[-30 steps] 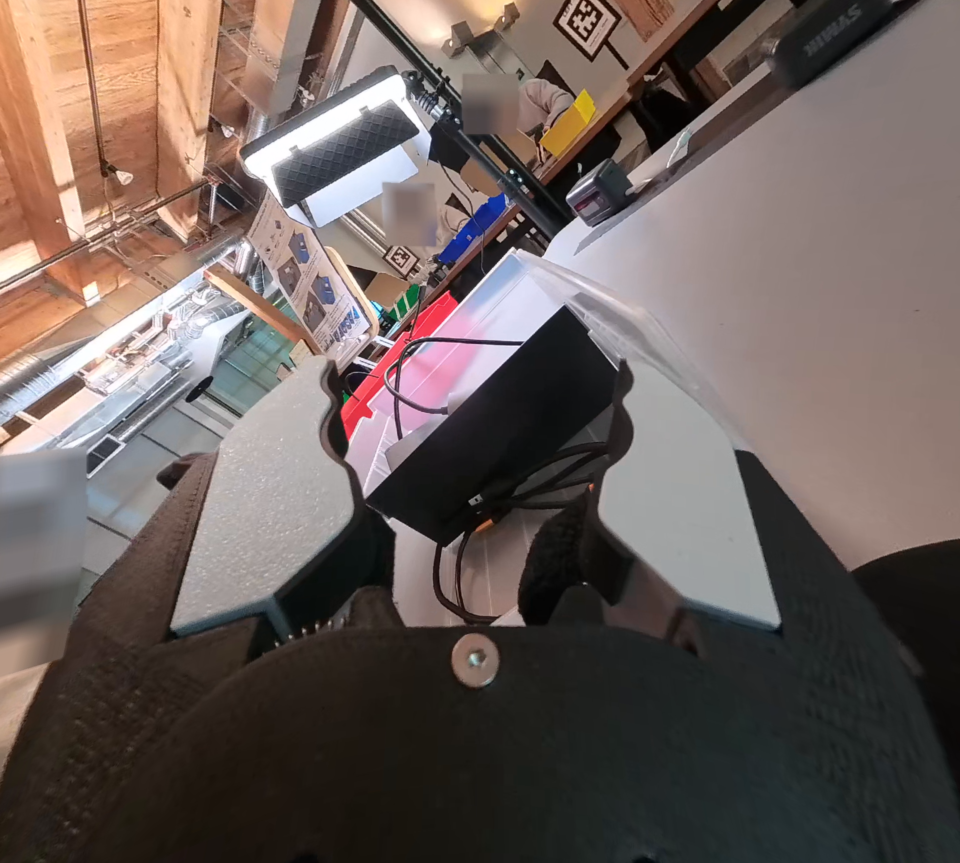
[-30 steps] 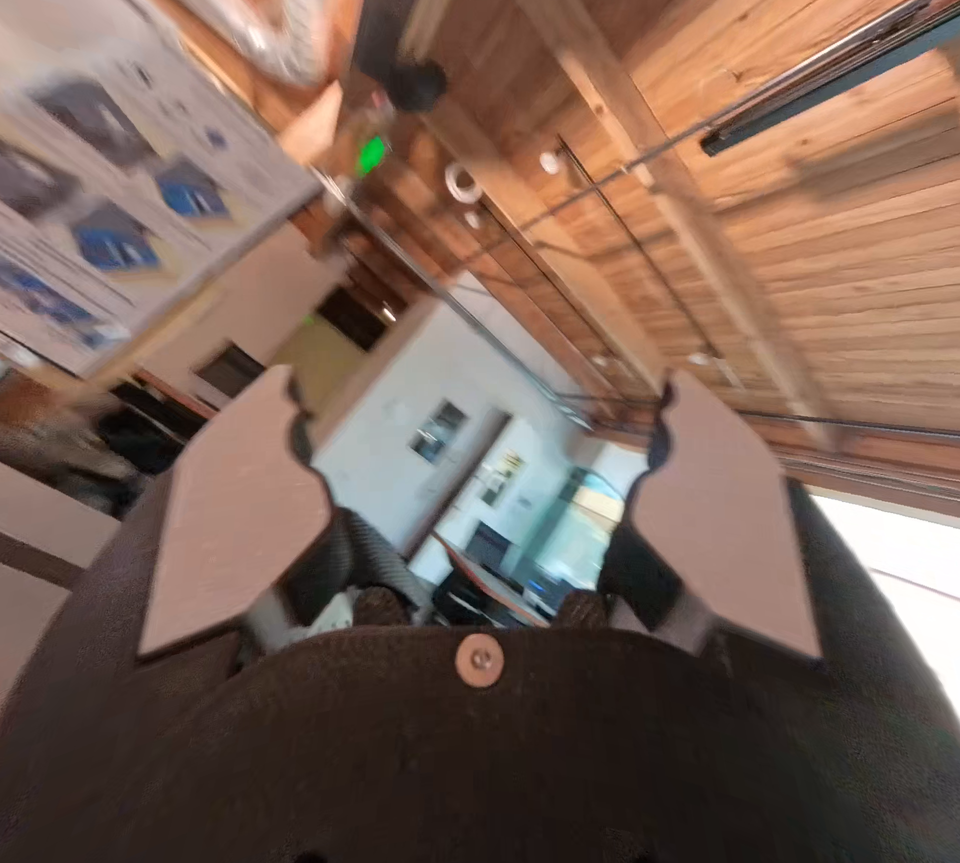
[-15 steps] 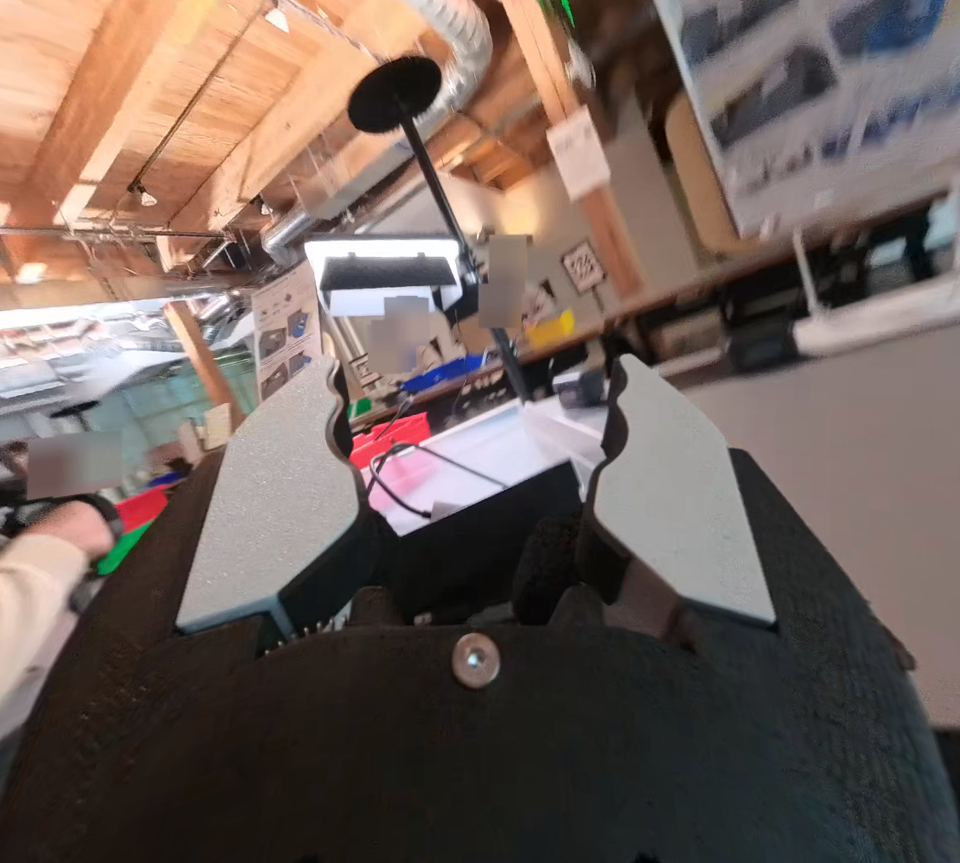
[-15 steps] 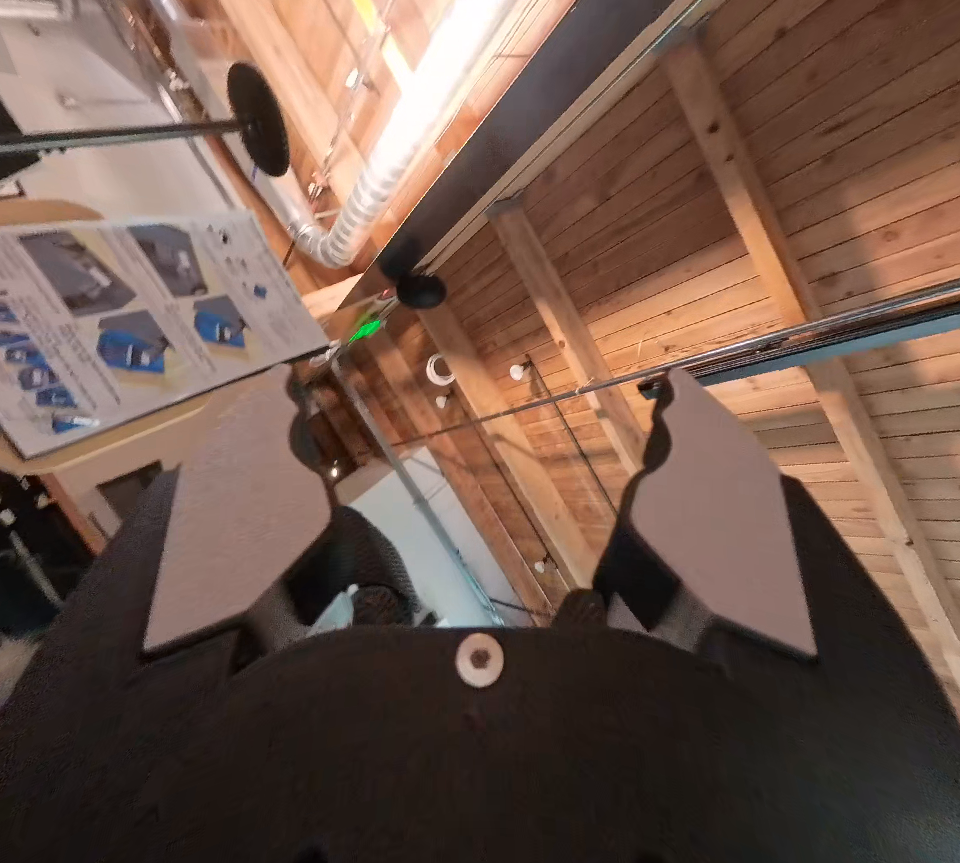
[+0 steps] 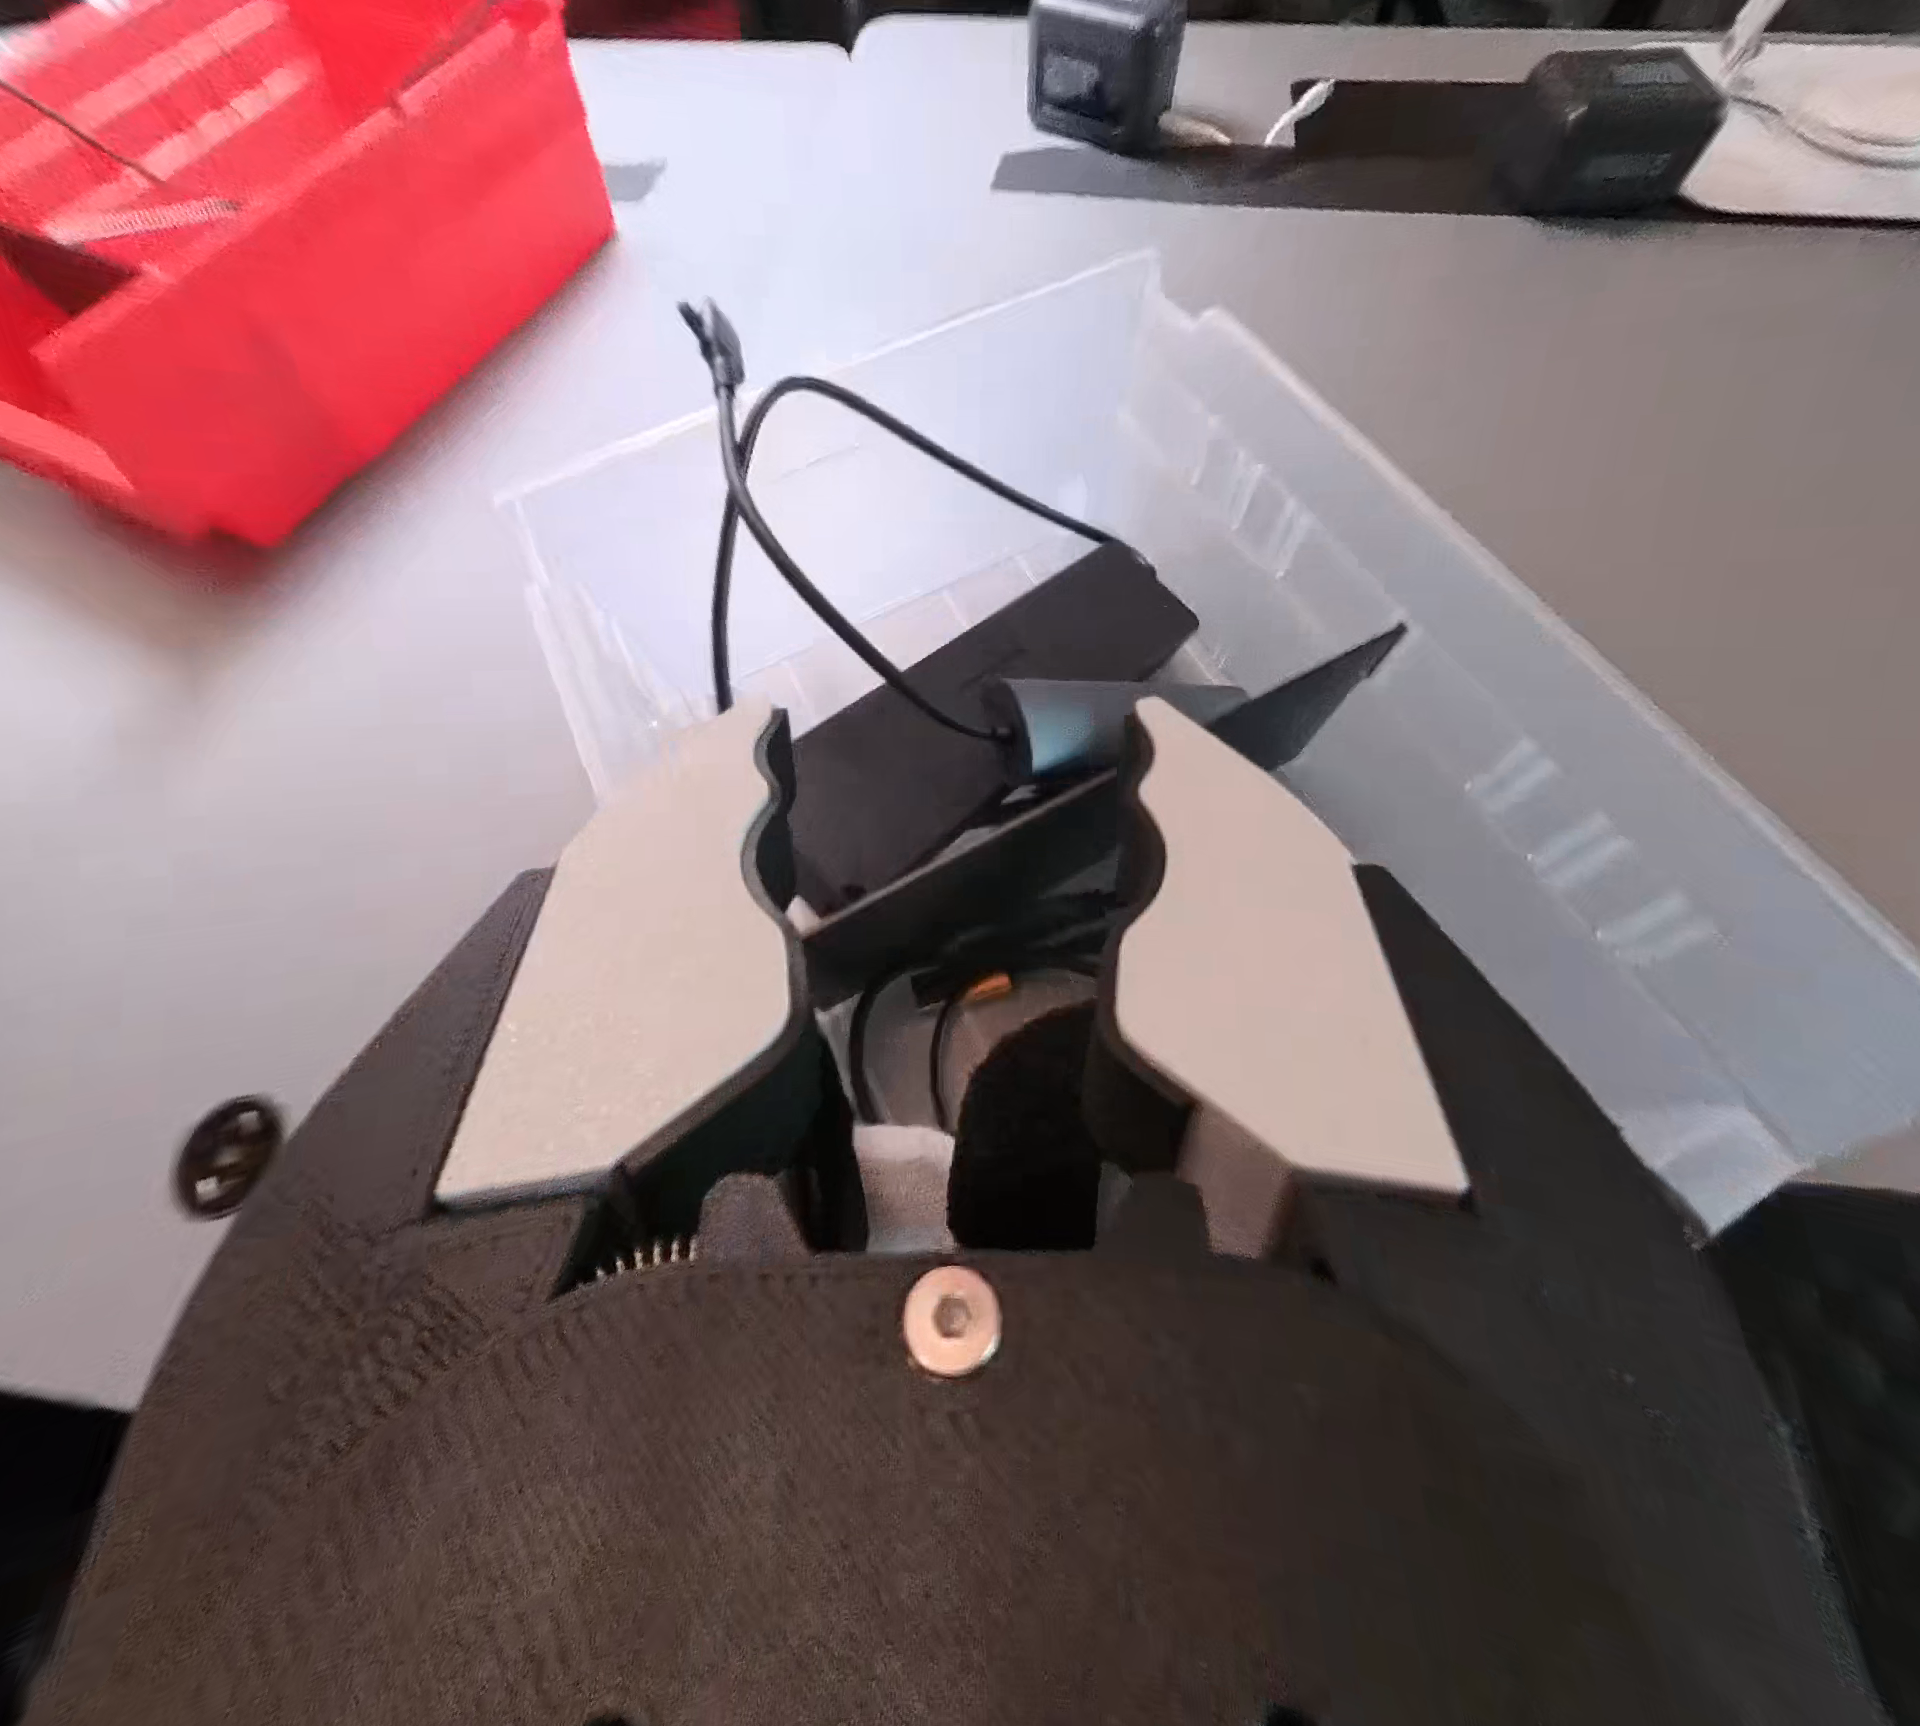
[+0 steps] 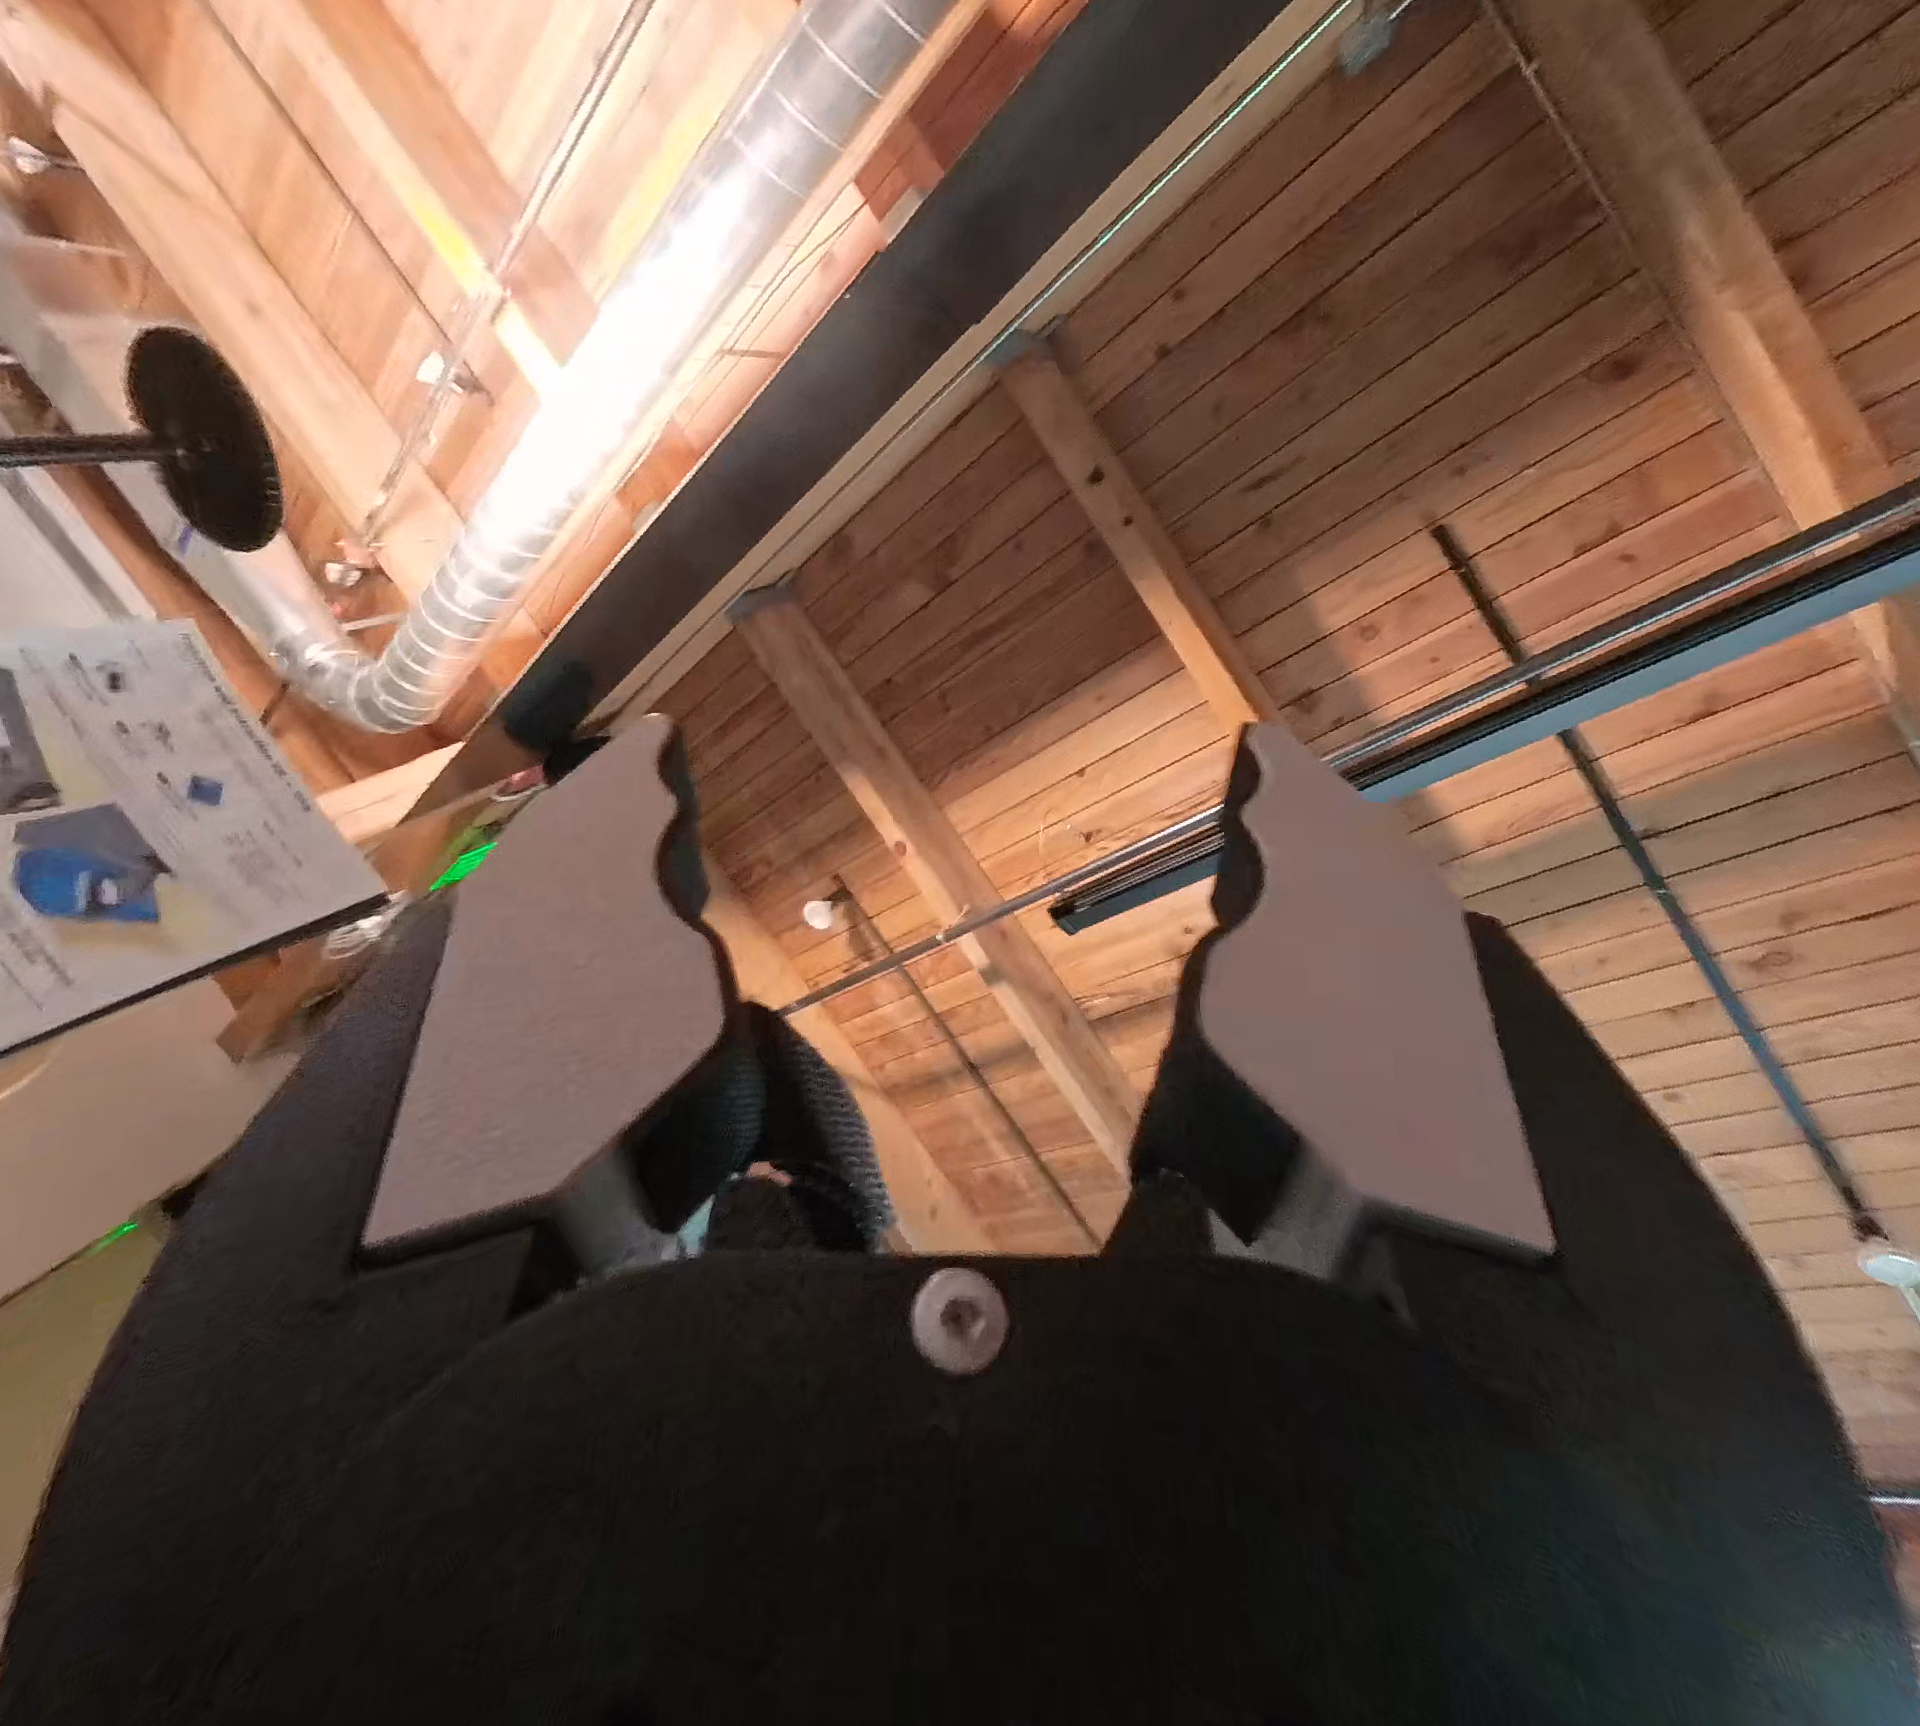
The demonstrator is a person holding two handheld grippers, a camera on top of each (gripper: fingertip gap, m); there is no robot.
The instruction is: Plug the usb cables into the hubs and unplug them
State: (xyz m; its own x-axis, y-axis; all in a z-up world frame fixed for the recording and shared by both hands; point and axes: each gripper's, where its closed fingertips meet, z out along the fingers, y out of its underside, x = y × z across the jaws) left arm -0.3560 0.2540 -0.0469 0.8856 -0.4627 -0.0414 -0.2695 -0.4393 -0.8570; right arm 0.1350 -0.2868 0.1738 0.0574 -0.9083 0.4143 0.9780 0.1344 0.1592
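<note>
In the left wrist view a clear plastic bin (image 5: 1558, 793) lies on the grey table. In it are a black box-shaped hub (image 5: 966, 731), a grey-blue hub (image 5: 1065, 726) and thin black USB cables (image 5: 790, 471), one plug end (image 5: 717, 326) sticking up over the bin's far rim. My left gripper (image 5: 951, 741) is open and empty, its fingertips just above the black hub. My right gripper (image 6: 961, 767) is open and empty, pointing up at the wooden ceiling; no task object shows in that view.
A red bin (image 5: 281, 242) stands at the far left of the table (image 5: 260, 793). Two small dark boxes (image 5: 1107, 61) (image 5: 1605, 128) sit on black tape at the far edge. The ceiling holds a silver duct (image 6: 665, 305) and a poster (image 6: 135, 814).
My left gripper has swung down from facing the room and ceiling to looking into the clear bin. My right gripper keeps turning while pointing at the ceiling. Both stay open.
</note>
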